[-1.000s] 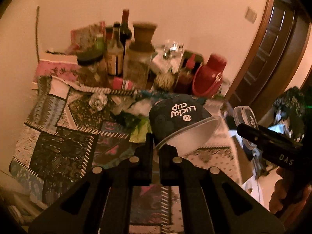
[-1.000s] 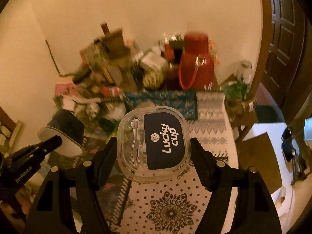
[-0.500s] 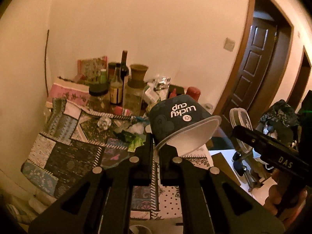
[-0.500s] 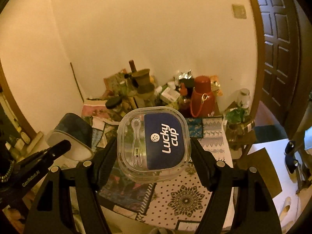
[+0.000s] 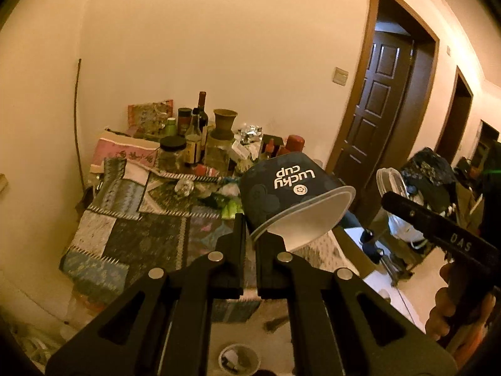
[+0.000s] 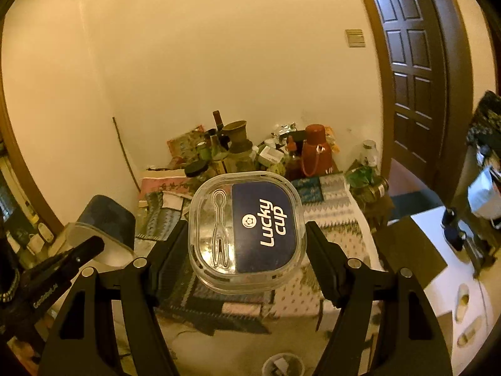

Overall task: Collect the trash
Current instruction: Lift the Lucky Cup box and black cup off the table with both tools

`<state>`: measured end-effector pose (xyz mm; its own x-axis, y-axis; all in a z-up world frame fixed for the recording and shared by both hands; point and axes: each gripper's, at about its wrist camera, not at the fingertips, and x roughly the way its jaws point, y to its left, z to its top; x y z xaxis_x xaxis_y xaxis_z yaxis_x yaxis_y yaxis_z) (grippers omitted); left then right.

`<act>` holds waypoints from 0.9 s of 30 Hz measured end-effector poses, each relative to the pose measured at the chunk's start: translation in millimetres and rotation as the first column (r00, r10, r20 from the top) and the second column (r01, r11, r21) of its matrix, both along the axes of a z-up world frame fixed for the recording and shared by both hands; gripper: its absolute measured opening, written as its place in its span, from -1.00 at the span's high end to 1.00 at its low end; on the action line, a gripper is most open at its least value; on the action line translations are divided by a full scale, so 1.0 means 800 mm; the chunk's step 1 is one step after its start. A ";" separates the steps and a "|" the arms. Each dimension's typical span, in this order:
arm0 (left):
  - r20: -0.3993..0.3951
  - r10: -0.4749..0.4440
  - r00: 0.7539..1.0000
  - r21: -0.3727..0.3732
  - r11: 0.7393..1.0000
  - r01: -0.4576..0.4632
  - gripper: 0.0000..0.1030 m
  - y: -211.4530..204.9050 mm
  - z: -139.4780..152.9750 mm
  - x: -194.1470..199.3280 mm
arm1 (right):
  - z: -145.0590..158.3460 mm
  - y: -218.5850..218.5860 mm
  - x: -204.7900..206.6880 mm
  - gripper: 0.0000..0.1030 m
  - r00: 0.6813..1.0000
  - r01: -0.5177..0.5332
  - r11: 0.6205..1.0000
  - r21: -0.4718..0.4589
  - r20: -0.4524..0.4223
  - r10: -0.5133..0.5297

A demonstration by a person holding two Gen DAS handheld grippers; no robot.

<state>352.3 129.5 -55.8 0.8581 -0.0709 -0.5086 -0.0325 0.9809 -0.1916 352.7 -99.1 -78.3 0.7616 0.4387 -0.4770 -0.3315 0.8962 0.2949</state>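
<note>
Dark-blue paper "Lucky cup" tub (image 5: 291,197) is pinched at its rim by left gripper (image 5: 249,244); clear plastic lid (image 6: 245,230) clamped between right gripper (image 6: 245,250) fingers. Both held clear of cluttered counter (image 5: 131,235). Pickup judged done; disposal left, small floor bin (image 6: 283,366) below.

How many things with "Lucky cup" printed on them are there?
2. A dark paper cup, tipped over, is pinched at its rim by the left gripper. A clear plastic lid sits between the right gripper's fingers. Others may hide in the table clutter.
</note>
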 end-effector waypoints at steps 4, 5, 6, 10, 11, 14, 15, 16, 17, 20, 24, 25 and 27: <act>-0.007 -0.028 1.000 0.005 1.000 0.028 0.93 0.012 -0.010 -0.054 | -0.008 0.002 -0.051 -0.37 0.999 0.033 0.999 0.013 -0.016 -0.033; -0.008 -0.033 0.999 0.005 0.999 0.033 0.93 0.014 -0.013 -0.065 | -0.012 0.002 -0.064 -0.37 0.999 0.044 0.999 0.010 -0.022 -0.044; -0.011 -0.038 0.999 0.004 0.999 0.038 0.93 0.016 -0.016 -0.074 | -0.012 0.003 -0.071 -0.37 0.998 0.048 0.999 0.008 -0.028 -0.048; -0.042 -0.072 0.996 -0.015 0.997 0.072 0.93 0.018 -0.029 -0.104 | -0.021 0.001 -0.099 -0.37 0.995 0.069 0.998 -0.008 -0.073 -0.069; -0.057 -0.083 0.995 -0.021 0.996 0.082 0.93 0.017 -0.034 -0.110 | -0.023 0.000 -0.104 -0.37 0.994 0.071 0.997 -0.015 -0.081 -0.072; -0.086 -0.098 0.991 -0.032 0.995 0.096 0.93 0.015 -0.044 -0.119 | -0.028 -0.001 -0.115 -0.37 0.992 0.074 0.996 -0.046 -0.103 -0.078; -0.100 -0.101 0.990 -0.037 0.995 0.098 0.93 0.014 -0.049 -0.122 | -0.031 -0.003 -0.116 -0.37 0.990 0.071 0.996 -0.053 -0.115 -0.077; -0.110 -0.102 0.989 -0.042 0.994 0.098 0.93 0.012 -0.054 -0.123 | -0.034 -0.003 -0.120 -0.37 0.990 0.069 0.996 -0.058 -0.123 -0.076; -0.121 -0.104 0.987 -0.048 0.994 0.098 0.93 0.010 -0.059 -0.125 | -0.038 -0.003 -0.121 -0.37 0.989 0.067 0.996 -0.064 -0.131 -0.075; -0.159 -0.101 0.982 -0.057 0.994 0.093 0.93 0.005 -0.077 -0.124 | -0.054 -0.009 -0.122 -0.37 0.985 0.054 0.996 -0.078 -0.160 -0.066; -0.221 -0.091 0.971 -0.057 0.995 0.080 0.93 -0.004 -0.109 -0.115 | -0.089 -0.014 -0.115 -0.37 0.975 0.024 0.996 -0.087 -0.218 -0.042; -0.244 -0.086 0.966 -0.054 0.996 0.075 0.93 -0.008 -0.122 -0.111 | -0.097 -0.016 -0.114 -0.37 0.973 0.016 0.996 -0.088 -0.229 -0.035; -0.278 -0.074 0.958 -0.048 0.997 0.063 0.93 -0.013 -0.142 -0.104 | -0.116 -0.017 -0.107 -0.37 0.966 -0.003 0.995 -0.097 -0.259 -0.023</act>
